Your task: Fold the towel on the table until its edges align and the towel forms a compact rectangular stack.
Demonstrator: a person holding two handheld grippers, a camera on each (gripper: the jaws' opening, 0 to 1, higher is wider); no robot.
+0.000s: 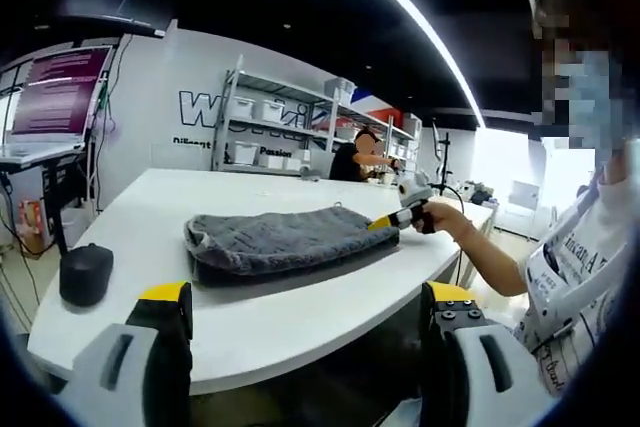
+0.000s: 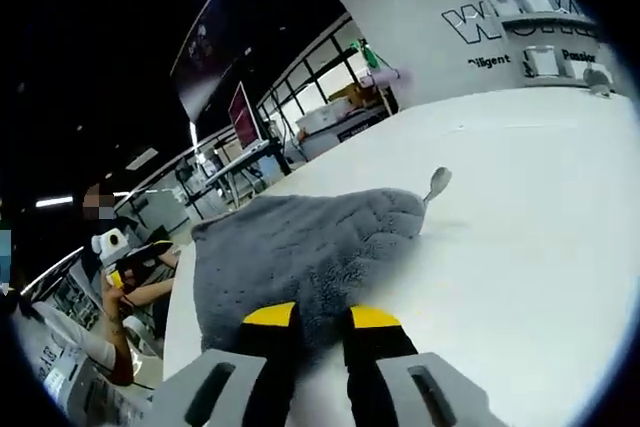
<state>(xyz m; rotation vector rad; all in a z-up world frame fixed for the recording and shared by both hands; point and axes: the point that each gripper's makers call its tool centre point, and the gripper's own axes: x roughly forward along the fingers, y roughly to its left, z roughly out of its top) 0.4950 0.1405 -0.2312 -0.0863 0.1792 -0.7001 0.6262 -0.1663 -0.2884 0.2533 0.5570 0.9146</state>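
A grey fluffy towel [image 1: 280,237] lies folded into a thick oblong on the white table [image 1: 150,207]. My left gripper [image 1: 308,292] hangs off the table's near edge, short of the towel, open wide with nothing between its yellow-tipped jaws. The right gripper [image 1: 385,220], held in a person's hand [image 1: 432,217], meets the towel's right end. In the right gripper view the towel [image 2: 300,242] spreads away from my right gripper [image 2: 322,315], whose jaws stand close together, pinching the towel's near edge. The left gripper [image 2: 122,269] shows at the far left.
A black rounded object [image 1: 85,272] sits near the table's left front corner. A small grey thing [image 2: 437,184] lies by the towel's far corner. Shelves with white bins [image 1: 260,127] line the back wall, where another person [image 1: 355,157] sits.
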